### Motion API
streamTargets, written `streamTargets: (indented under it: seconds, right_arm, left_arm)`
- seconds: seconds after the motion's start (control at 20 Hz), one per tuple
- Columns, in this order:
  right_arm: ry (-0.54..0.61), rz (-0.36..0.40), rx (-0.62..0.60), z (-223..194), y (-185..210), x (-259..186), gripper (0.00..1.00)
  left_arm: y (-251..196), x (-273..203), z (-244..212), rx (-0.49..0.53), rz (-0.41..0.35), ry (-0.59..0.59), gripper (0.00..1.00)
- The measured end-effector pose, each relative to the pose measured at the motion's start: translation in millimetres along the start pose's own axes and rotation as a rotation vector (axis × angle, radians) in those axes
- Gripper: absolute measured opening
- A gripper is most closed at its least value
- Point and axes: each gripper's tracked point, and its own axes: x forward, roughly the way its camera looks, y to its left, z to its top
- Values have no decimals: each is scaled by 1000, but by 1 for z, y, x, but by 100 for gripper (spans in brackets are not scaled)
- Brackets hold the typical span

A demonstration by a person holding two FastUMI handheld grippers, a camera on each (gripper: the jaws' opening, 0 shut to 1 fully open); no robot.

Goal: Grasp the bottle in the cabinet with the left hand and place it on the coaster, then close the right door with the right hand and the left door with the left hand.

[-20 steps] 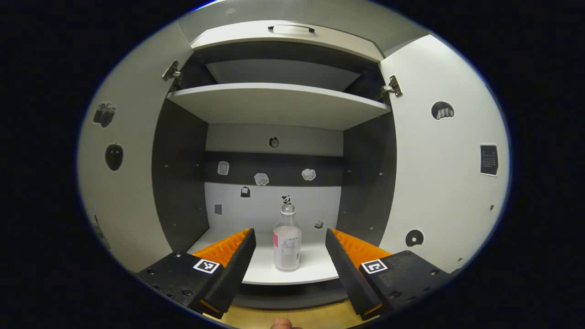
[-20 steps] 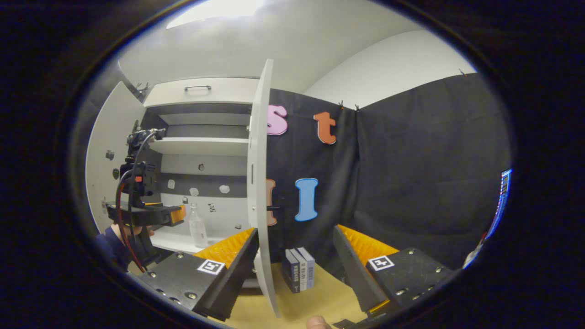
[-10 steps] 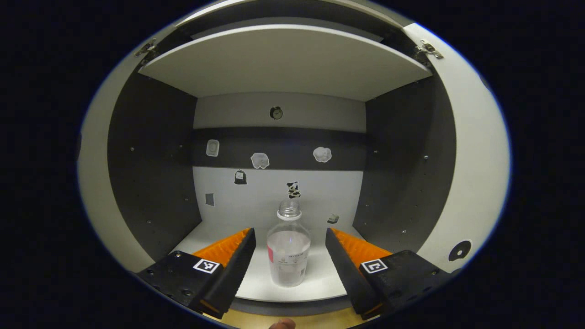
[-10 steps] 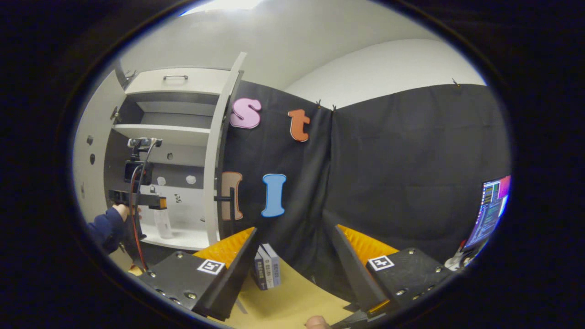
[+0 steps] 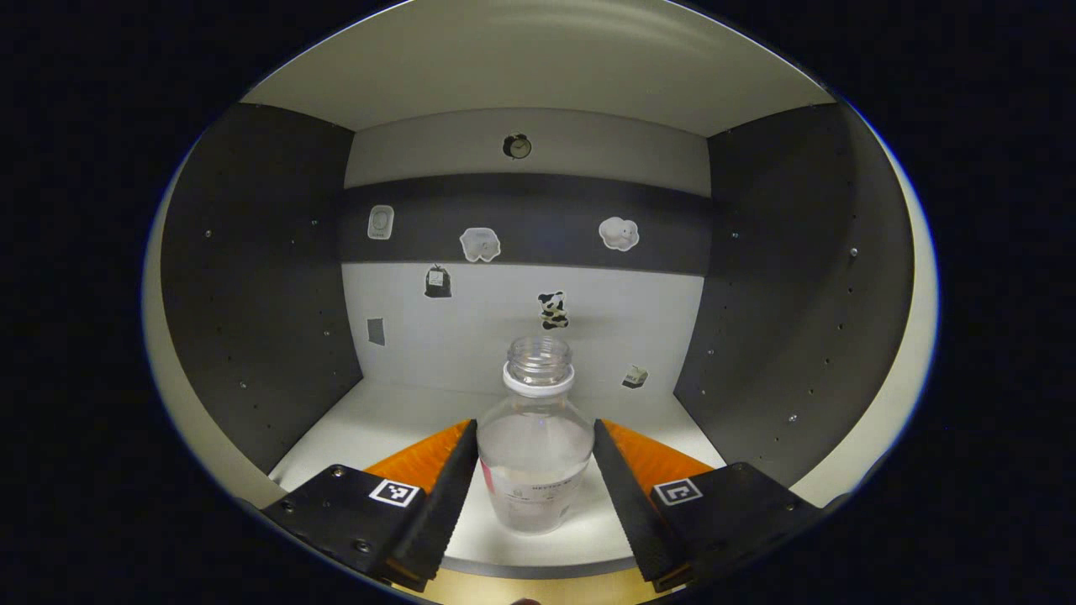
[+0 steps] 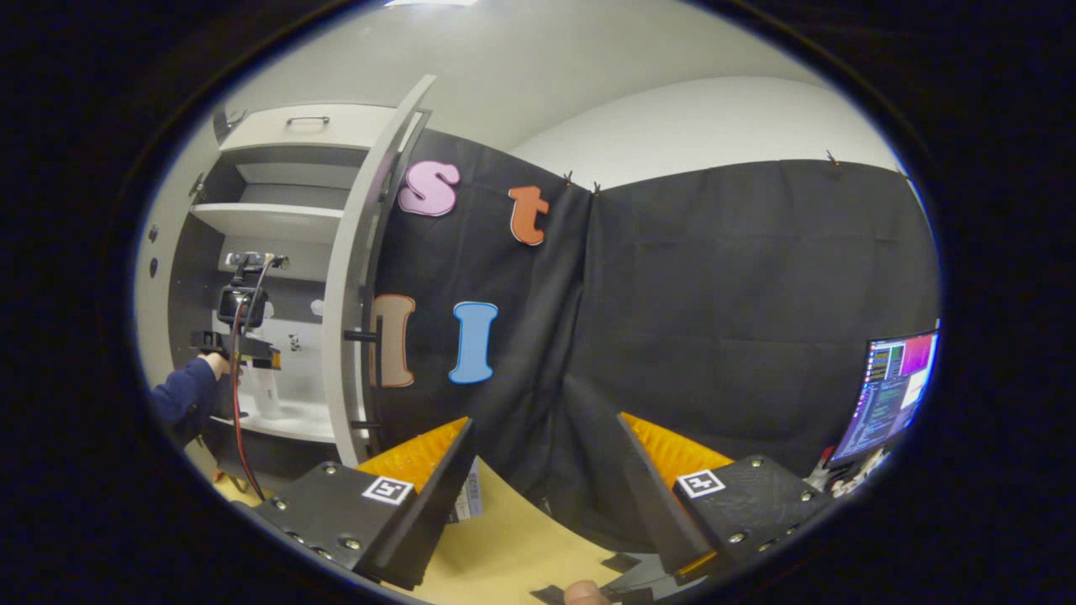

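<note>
A clear, capless bottle (image 5: 535, 458) with a pale label stands near the front of the cabinet's lower shelf (image 5: 378, 424). My left gripper (image 5: 534, 430) is open, one finger on each side of the bottle's body and very close to it. In the right gripper view the cabinet is at the left, its right door (image 6: 345, 277) swung open and seen almost edge-on. Inside, a hand in a blue sleeve holds the left gripper (image 6: 244, 351) at the bottle (image 6: 267, 393). My right gripper (image 6: 542, 430) is open over the table with nothing between its fingers.
Dark side walls (image 5: 252, 277) and a shelf overhead (image 5: 538, 59) box in the bottle's compartment. Stickers dot the back wall. Books (image 6: 469, 500) stand on the yellow table (image 6: 513, 550) by the door's foot. A monitor (image 6: 891, 395) glows at far right.
My left gripper has moved forward into the cabinet until the bottle sits between its fingers. The right gripper has turned to the right, so the cabinet has slid toward the left.
</note>
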Motion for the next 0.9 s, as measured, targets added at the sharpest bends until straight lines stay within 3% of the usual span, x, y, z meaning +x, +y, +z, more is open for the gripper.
streamTargets:
  seconds: [0.1, 0.4, 0.65, 0.9]
  right_arm:
    - [5, 1, -1, -2, -2, 2, 98]
    - [-14, 53, 16, 2, 7, 8, 99]
    - [-32, 125, 23, 6, 19, 10, 99]
    - [-55, 189, 36, 14, 33, 10, 99]
  left_arm:
    - [0, -1, 0, 1, -9, 4, 79]
    - [-2, -39, 11, 18, -74, -50, 77]
    - [-8, -96, 16, -8, -188, -91, 77]
    - [-5, -151, -9, -45, -277, -63, 77]
